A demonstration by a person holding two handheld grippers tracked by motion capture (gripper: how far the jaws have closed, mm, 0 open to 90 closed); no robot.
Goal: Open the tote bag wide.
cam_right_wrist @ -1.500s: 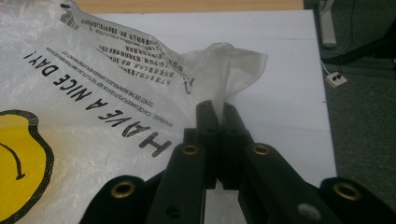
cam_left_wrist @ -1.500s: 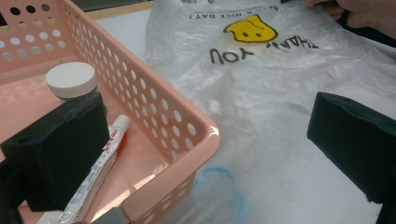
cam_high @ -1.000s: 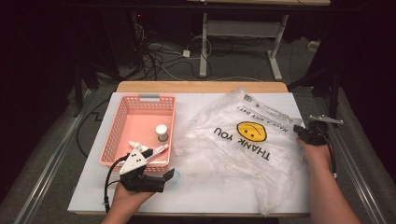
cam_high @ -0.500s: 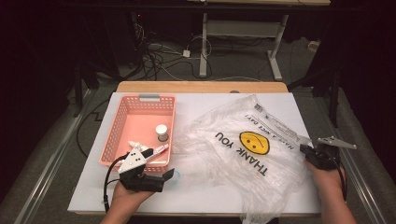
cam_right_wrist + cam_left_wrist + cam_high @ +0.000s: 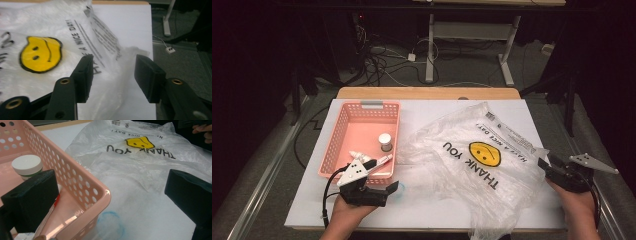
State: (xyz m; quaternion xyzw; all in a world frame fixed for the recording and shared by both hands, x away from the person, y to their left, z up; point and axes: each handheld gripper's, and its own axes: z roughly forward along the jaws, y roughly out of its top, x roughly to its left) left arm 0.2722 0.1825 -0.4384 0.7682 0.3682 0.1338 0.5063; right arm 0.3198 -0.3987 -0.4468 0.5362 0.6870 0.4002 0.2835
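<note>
Both grippers gape: right gripper (image 5: 546, 165) straddling the bag (image 5: 472, 165) edge, left gripper (image 5: 384, 189) beside the basket (image 5: 362, 107).

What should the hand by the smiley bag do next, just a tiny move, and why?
Probably close the right gripper on the plastic bag. Its jaws stand open with the bag's crumpled edge lying between them at the table's right side, so a squeeze there looks likely to catch it. The left gripper waits open beside the pink basket.
</note>
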